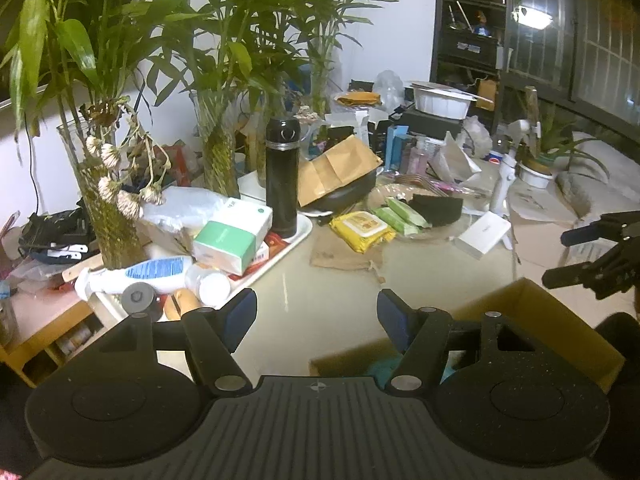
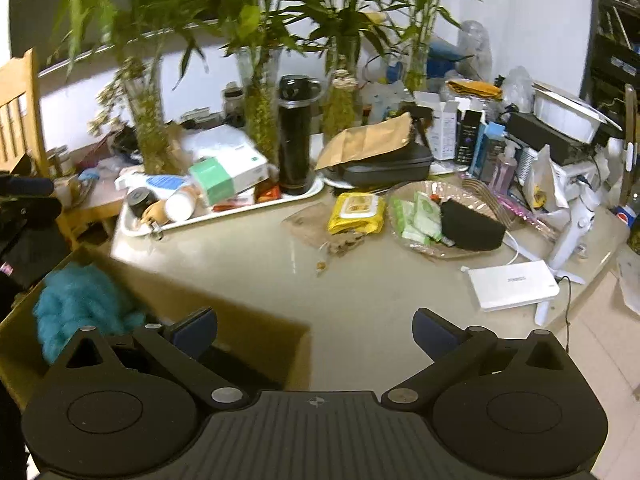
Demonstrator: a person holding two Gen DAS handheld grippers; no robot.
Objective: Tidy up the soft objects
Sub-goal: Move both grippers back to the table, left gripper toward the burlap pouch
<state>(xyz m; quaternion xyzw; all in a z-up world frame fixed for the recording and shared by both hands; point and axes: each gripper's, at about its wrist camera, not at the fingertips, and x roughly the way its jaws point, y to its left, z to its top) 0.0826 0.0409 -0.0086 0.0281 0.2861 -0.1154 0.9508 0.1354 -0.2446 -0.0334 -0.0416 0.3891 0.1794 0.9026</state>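
A: Soft item status?
B: Teal fuzzy bundle (image 2: 76, 304), shaggy yarn-like texture, crumpled. Sits inside the cardboard box (image 2: 256, 332) at the tabletop (image 2: 360, 292) near edge.
A: Grippers?
B: Left gripper (image 1: 317, 316) released, nothing between pads. Right gripper (image 2: 314, 334) also spread wide, empty, beside the box.

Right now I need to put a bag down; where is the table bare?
Bare beige tabletop lies between the open cardboard box, the white tray, the yellow wipes pack and the flat white box. Further back, around the black flask and clear plastic dish, it is crowded.
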